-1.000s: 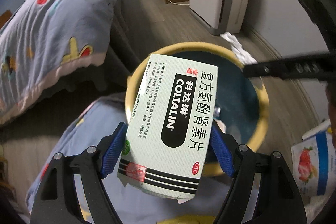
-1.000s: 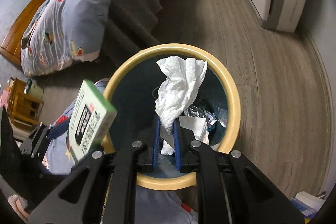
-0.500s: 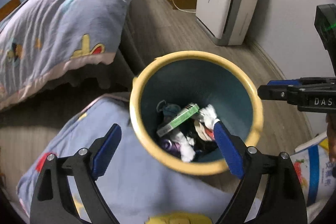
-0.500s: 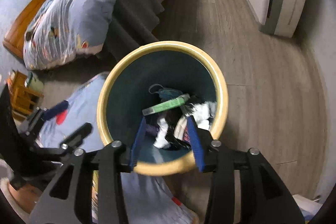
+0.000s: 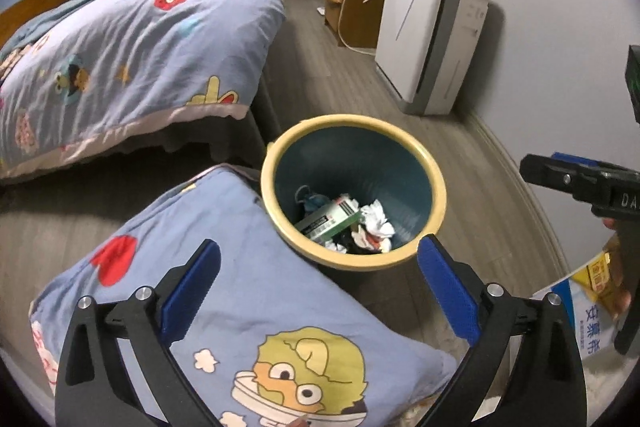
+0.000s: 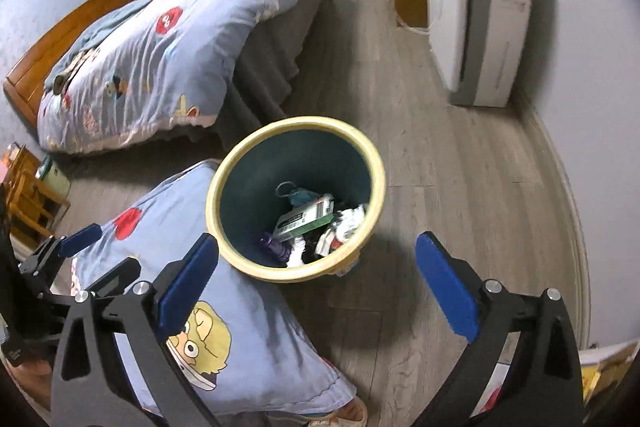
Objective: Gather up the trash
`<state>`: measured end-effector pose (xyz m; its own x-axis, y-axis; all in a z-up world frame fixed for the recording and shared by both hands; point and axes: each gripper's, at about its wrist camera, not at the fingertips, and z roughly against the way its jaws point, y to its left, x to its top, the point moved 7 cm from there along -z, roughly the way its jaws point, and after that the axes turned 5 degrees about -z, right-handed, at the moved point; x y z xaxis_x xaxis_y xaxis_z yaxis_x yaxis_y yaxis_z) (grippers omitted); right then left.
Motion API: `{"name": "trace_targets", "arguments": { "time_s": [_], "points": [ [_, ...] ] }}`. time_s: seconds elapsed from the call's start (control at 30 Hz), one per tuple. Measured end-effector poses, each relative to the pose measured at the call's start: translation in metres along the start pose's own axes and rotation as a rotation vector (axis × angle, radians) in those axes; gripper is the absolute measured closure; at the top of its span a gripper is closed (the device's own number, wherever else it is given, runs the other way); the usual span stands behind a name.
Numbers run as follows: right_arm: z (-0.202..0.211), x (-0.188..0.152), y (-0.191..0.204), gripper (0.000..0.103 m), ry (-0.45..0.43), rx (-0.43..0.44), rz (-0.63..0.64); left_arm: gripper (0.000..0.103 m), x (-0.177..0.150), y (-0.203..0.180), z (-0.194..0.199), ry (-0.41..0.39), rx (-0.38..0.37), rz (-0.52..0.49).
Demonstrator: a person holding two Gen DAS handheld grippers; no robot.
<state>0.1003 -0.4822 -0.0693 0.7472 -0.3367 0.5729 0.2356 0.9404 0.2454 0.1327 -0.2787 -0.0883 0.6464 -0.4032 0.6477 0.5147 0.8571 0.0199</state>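
Observation:
A round bin with a yellow rim (image 5: 352, 121) and dark teal inside stands on the wood floor; it also shows in the right wrist view (image 6: 298, 125). Inside lie a green medicine box (image 5: 330, 219), also seen in the right wrist view (image 6: 304, 219), and crumpled white tissue (image 5: 376, 221) among other rubbish. My left gripper (image 5: 318, 269) is open and empty, held above and in front of the bin. My right gripper (image 6: 316, 267) is open and empty above the bin's near rim, and shows at the right edge of the left wrist view (image 5: 576, 183).
A blue cartoon cushion (image 5: 224, 287) lies left of the bin. A bed with a blue quilt (image 5: 120, 67) is at the left. A white air purifier (image 5: 432, 39) and wooden cabinet (image 5: 352, 3) stand by the wall. Blue and yellow packages (image 5: 592, 303) lie at right.
Both grippers opened and dropped the green box and the white tissue into the bin. Both have since pulled back and up, so the bin looks smaller.

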Motion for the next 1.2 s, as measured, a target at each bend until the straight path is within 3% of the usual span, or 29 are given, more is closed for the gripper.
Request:
{"name": "trace_targets", "arguments": {
  "time_s": [0.2,0.37,0.63,1.2],
  "points": [
    [-0.004,0.007,-0.001,0.006,-0.036,-0.016,0.008,0.005,0.005,-0.005,-0.004,-0.026,0.021,-0.024],
    [-0.014,0.009,0.002,0.006,-0.024,-0.021,0.016,0.005,0.01,-0.004,-0.003,-0.056,0.11,-0.078],
    [-0.018,0.007,0.004,0.006,-0.011,-0.038,0.026,0.005,0.008,-0.002,-0.005,-0.038,0.081,-0.056],
    [-0.018,0.007,0.006,0.006,-0.01,-0.039,0.031,0.005,0.006,-0.003,-0.003,-0.035,0.089,-0.065]
  ]
}}
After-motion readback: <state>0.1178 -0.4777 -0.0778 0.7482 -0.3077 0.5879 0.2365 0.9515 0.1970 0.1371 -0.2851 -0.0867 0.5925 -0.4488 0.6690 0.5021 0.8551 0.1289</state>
